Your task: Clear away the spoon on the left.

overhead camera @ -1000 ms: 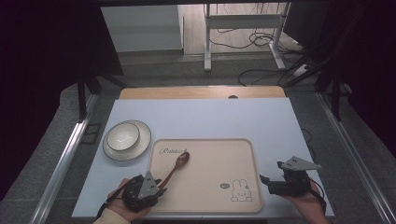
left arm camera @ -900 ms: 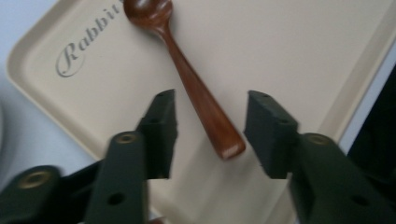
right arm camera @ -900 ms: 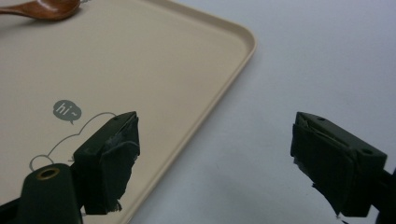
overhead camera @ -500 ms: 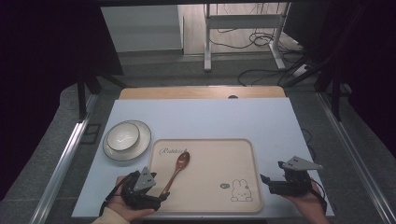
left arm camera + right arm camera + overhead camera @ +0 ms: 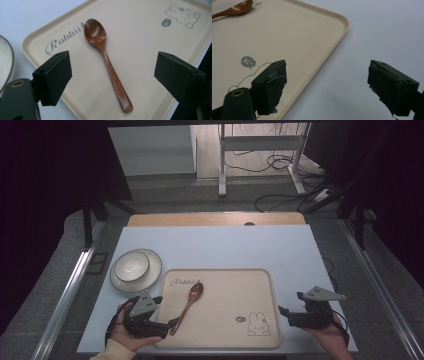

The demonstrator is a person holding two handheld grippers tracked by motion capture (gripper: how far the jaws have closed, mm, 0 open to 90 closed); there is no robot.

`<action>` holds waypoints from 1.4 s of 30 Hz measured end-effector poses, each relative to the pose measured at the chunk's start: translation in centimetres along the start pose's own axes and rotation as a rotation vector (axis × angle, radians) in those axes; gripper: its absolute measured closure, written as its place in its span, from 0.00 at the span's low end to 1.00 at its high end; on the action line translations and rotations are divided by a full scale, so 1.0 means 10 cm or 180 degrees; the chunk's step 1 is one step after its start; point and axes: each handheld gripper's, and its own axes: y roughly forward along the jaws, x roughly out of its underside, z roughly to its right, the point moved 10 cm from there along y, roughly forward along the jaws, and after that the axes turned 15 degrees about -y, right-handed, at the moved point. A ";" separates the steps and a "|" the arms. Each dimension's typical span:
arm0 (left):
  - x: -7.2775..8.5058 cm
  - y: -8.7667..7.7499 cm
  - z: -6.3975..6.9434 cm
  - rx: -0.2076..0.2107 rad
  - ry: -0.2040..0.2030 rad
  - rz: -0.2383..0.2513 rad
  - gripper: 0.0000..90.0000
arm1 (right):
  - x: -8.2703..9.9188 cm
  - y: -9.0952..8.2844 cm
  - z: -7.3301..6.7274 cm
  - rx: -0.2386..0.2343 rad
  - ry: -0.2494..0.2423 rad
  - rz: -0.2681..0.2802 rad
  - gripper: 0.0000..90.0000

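Beside tray (image 5: 220, 340), bowl (image 5: 131, 265) on plate (image 5: 152, 270)

A pale blue table (image 5: 225, 247) carries a beige rabbit-print tray (image 5: 225, 292) and, just left, a white plate (image 5: 152, 270).

In the left gripper view, we see the bowl (image 5: 5, 63) cut off at the 9 o'clock edge. In the right gripper view, the spoon (image 5: 233, 10) handle runs off at 10 o'clock, and the tray (image 5: 287, 45) print is partly hidden behind one jaw.

Brown wooden spoon (image 5: 188, 304) lies flat on beige tray (image 5: 225, 285).
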 end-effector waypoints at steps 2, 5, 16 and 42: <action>-0.02 -0.05 -0.03 -0.0038 -0.0049 0.0075 0.16 | -0.01 -0.01 -0.02 -0.0018 -0.0017 0.0012 0.18; -0.08 -0.12 -0.09 -0.0105 -0.0105 0.0226 0.16 | -0.02 -0.01 -0.03 -0.0028 -0.0040 0.0025 0.18; -0.11 -0.37 -0.45 -0.0405 -0.0272 0.0495 0.17 | -0.03 -0.12 -0.04 0.0103 -0.0060 0.0068 0.18; 0.06 -0.35 -0.64 -0.0565 -0.0291 0.0334 0.18 | 0.03 -0.06 0.02 0.0130 0.0005 0.0028 0.18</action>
